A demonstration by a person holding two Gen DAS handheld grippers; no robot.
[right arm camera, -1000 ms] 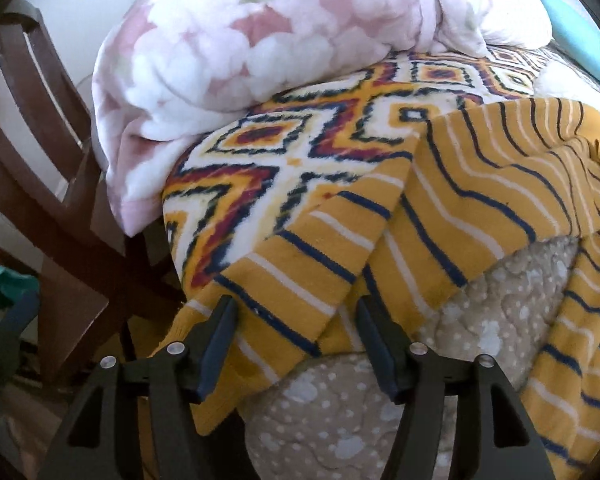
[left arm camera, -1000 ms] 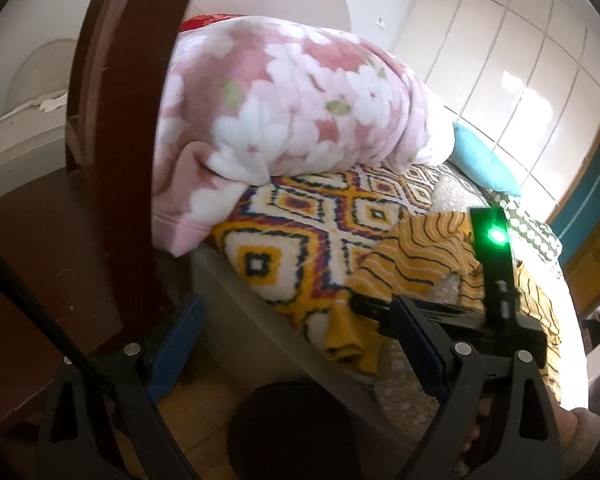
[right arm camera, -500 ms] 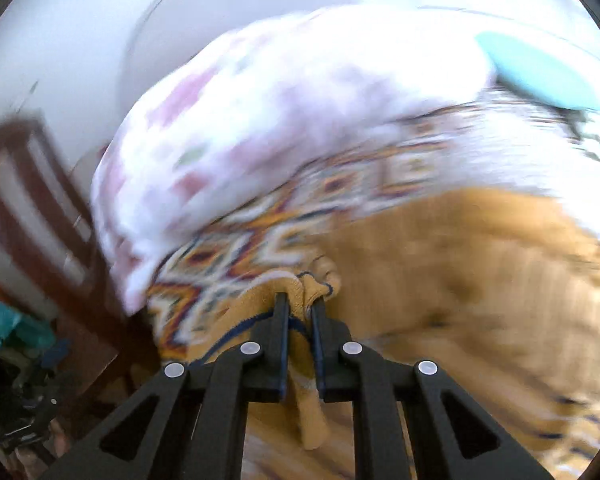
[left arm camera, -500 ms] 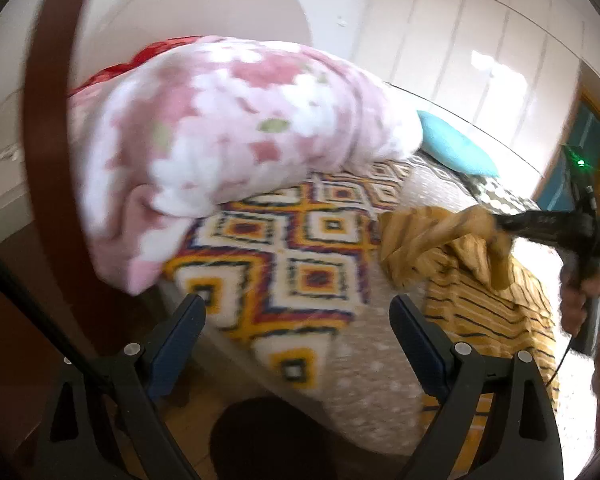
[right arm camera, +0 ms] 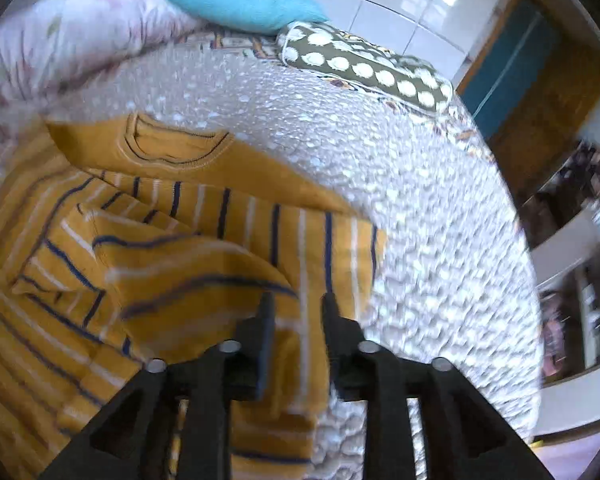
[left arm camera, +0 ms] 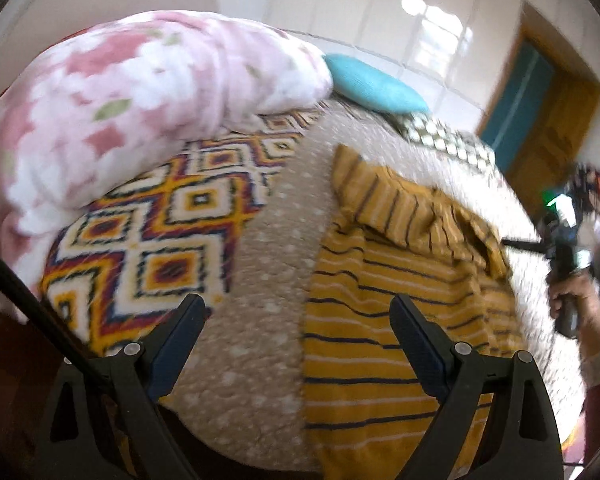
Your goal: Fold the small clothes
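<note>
The mustard striped top (right arm camera: pixel 204 240) is found spread on the speckled quilted bedcover (right arm camera: pixel 420 208), directly ahead of and beneath the right gripper (right arm camera: pixel 296 308). One side, seemingly a sleeve, has been laid across the body of the garment, its folded edge lying just forward of the right fingertips; the neckline is seen farther ahead, beyond that flap. The fold is judged to be at an early stage: one panel is turned in, while the opposite side and the lengthwise folds appear not yet done. The lower part of the garment lies flat between and beyond the fingers of the left gripper (left arm camera: pixel 300 320).

Right gripper: the jaws are parted by a narrow gap and are opening. Striped fabric is seen in the gap and below it, but no pressing of the pads on the cloth can be made out; the flap is judged released. The picture is blurred, so light contact cannot be excluded.

Left gripper: the jaws stand wide apart, nothing is held, and both fingers are seen clear above the bedcover and the garment's near edge. In its view the right gripper is seen off to the right, in a hand (left arm camera: pixel 572 300).
</note>
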